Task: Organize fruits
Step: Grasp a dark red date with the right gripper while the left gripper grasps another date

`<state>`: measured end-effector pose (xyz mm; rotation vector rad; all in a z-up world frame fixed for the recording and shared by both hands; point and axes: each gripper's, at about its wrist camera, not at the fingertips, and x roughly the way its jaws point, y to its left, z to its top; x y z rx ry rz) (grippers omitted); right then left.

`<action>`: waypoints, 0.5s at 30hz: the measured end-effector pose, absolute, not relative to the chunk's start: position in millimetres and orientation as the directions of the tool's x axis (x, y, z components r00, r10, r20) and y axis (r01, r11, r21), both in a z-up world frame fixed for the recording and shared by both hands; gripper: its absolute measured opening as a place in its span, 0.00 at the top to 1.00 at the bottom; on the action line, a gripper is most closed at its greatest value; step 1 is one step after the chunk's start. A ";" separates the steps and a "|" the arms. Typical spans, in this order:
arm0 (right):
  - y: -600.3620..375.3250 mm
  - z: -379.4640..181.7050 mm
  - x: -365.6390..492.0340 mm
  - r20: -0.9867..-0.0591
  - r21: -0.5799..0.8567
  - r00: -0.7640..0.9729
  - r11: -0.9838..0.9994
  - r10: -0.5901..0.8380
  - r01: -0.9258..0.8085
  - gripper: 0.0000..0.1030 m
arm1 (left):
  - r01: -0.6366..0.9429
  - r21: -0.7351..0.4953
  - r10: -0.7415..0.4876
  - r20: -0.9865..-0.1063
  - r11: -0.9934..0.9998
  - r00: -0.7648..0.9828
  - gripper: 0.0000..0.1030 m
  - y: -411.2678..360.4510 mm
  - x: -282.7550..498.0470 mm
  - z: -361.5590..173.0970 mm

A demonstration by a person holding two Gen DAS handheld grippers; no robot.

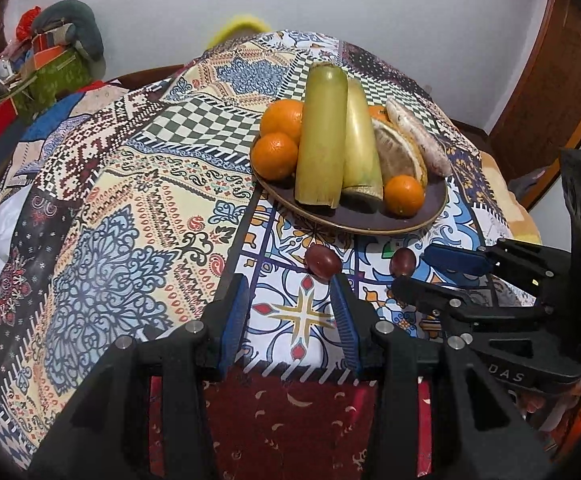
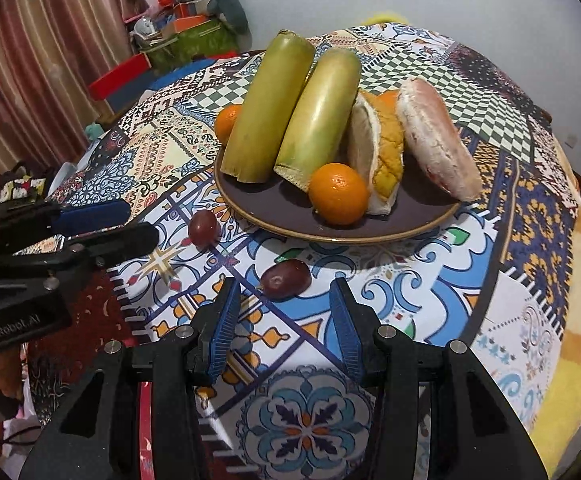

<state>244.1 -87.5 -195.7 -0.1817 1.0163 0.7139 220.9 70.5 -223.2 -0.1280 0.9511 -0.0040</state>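
A brown plate [image 1: 370,222] [image 2: 274,204] holds oranges [image 1: 274,155] [image 2: 338,193], two green-yellow sugarcane pieces [image 1: 322,136] [image 2: 268,114] and pomelo pieces [image 1: 400,152] [image 2: 436,138]. Two dark red dates lie on the cloth in front of the plate: one [image 1: 323,262] [image 2: 204,226] just ahead of my open left gripper [image 1: 290,282] [image 2: 134,222], the other [image 1: 402,261] [image 2: 285,278] just ahead of my open right gripper [image 2: 284,292] [image 1: 426,270]. Both grippers are empty.
A patterned patchwork cloth [image 1: 138,200] [image 2: 430,300] covers the round table. Boxes, bags and a cushion are piled at the back left [image 1: 54,56] [image 2: 194,28]. A striped curtain [image 2: 38,60] hangs at the left. A wooden door frame [image 1: 546,100] stands at the right.
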 end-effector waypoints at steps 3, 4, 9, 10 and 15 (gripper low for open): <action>-87.3 -197.5 243.6 -0.829 0.179 0.322 0.761 0.458 -0.624 0.68 | -0.046 -0.119 -0.072 -0.820 0.992 0.568 0.59 69.2 225.7 -227.8; -87.8 -197.8 243.3 -0.828 0.183 0.318 0.758 0.463 -0.625 0.73 | -0.044 -0.119 -0.074 -0.821 0.992 0.566 0.59 68.7 227.3 -228.5; -89.6 -196.7 244.1 -0.819 0.212 0.307 0.753 0.485 -0.623 0.79 | -0.028 -0.114 -0.079 -0.824 0.993 0.561 0.59 63.2 234.6 -231.3; -90.2 -196.2 244.0 -0.817 0.215 0.307 0.752 0.487 -0.623 0.80 | -0.021 -0.115 -0.084 -0.824 0.993 0.560 0.59 61.4 235.6 -231.6; -96.8 -189.0 243.2 -0.806 0.204 0.335 0.761 0.488 -0.616 0.80 | 0.006 -0.115 -0.099 -0.826 0.993 0.555 0.59 55.5 242.8 -233.4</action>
